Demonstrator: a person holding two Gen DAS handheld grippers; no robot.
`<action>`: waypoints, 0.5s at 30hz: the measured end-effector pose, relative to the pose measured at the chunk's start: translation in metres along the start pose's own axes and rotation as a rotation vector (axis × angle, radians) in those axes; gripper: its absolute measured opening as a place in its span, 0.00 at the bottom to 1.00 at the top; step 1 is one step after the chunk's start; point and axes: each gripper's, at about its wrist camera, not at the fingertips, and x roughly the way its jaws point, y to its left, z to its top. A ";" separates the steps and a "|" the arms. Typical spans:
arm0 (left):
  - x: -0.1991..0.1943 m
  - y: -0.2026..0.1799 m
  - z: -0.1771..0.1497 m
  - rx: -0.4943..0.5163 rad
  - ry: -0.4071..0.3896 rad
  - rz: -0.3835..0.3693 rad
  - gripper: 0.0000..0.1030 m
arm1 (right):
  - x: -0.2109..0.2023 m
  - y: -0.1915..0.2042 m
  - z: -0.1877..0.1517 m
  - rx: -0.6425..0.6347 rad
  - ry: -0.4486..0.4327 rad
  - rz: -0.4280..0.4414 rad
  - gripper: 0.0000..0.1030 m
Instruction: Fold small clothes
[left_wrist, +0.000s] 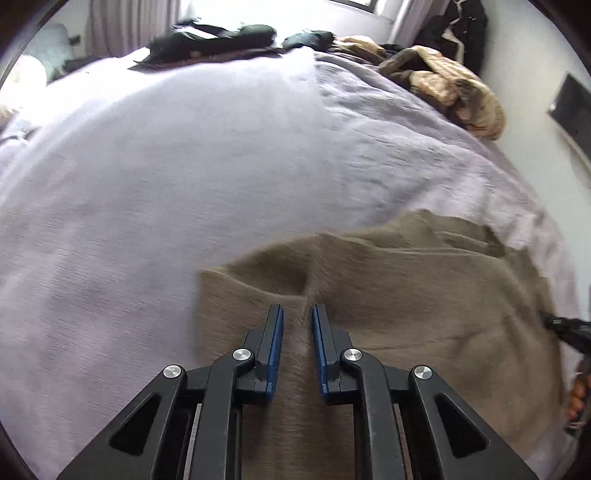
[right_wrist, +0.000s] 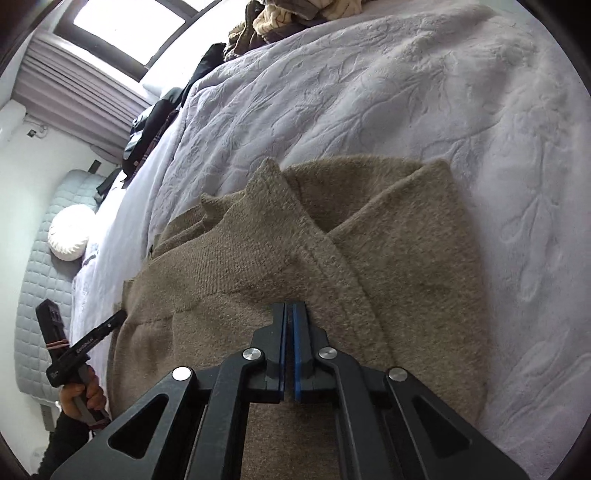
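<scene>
A tan knitted sweater (left_wrist: 406, 295) lies on the lilac bedspread (left_wrist: 184, 184). My left gripper (left_wrist: 297, 314) is low over it with its blue-padded jaws a little apart, a raised ridge of the knit running between them. In the right wrist view the sweater (right_wrist: 258, 258) is partly folded, with a sleeve laid across its body. My right gripper (right_wrist: 289, 310) is shut on the sweater's knit at a fold edge. The left gripper (right_wrist: 77, 350) and the hand holding it show at the lower left of the right wrist view.
A heap of beige and brown clothes (left_wrist: 450, 85) and dark garments (left_wrist: 221, 37) lie at the far side of the bed. A white round cushion (right_wrist: 70, 234) rests against a grey quilted headboard (right_wrist: 33, 295). A window with curtains (right_wrist: 122, 33) stands behind.
</scene>
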 end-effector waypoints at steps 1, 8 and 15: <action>0.000 0.006 0.000 -0.015 -0.006 0.049 0.18 | -0.003 -0.001 0.001 0.004 -0.014 -0.021 0.00; -0.044 0.026 -0.018 -0.056 -0.046 0.026 0.18 | -0.038 0.006 -0.009 0.005 -0.046 -0.036 0.07; -0.093 -0.003 -0.063 0.029 -0.079 -0.082 0.18 | -0.056 0.022 -0.049 -0.061 -0.020 -0.013 0.08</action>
